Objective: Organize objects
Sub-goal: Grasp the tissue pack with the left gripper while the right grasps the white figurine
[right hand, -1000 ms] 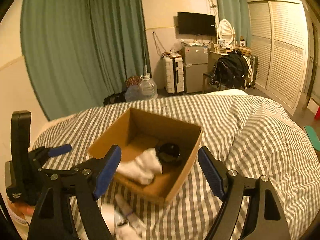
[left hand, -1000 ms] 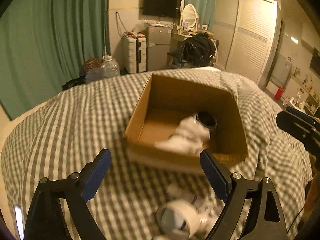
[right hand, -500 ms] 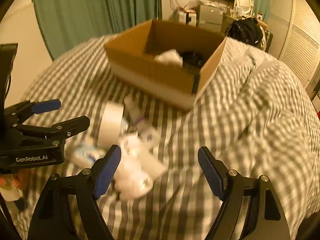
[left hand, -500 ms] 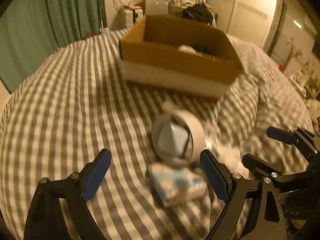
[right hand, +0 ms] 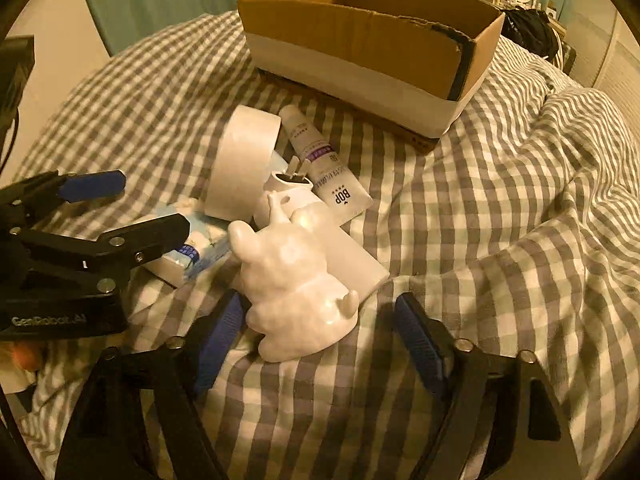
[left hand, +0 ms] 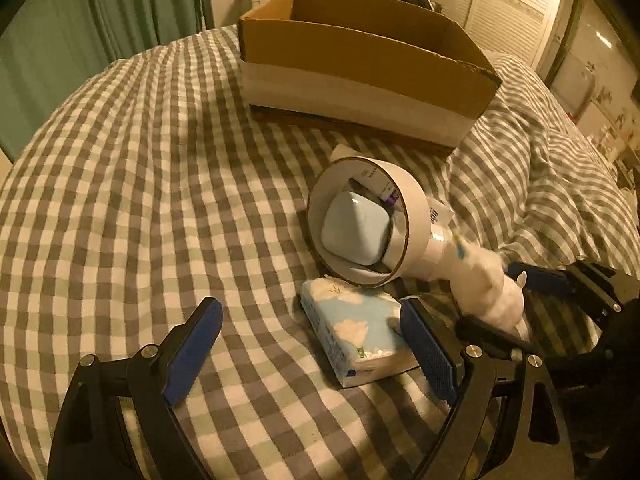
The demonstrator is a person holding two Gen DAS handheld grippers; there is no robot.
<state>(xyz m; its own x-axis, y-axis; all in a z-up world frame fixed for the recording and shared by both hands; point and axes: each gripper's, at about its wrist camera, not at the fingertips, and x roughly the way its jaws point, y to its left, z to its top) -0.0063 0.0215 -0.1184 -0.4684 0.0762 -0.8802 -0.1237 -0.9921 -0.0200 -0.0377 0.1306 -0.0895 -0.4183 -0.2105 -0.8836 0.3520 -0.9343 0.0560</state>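
A pile of objects lies on the checked bed in front of an open cardboard box (left hand: 360, 60) (right hand: 360, 36). My left gripper (left hand: 312, 344) is open, its right finger beside a blue-and-white tissue pack (left hand: 356, 336) (right hand: 192, 252). A white tape roll (left hand: 364, 224) (right hand: 244, 164) stands on edge behind the pack. My right gripper (right hand: 320, 340) is open around a white animal figurine (right hand: 292, 280) (left hand: 492, 292). A white BOP tube (right hand: 324, 172) and a white bottle (right hand: 320, 232) lie behind the figurine.
The checked bedcover (right hand: 500, 200) is rumpled into folds on the right. A green curtain (left hand: 100, 20) hangs at the back left. A white wardrobe (left hand: 508, 8) and a cluttered desk stand behind the box.
Both grippers have dropped from above the box towards the pile on the bed. My right gripper has come up around the figurine; my left has closed in on the tissue pack.
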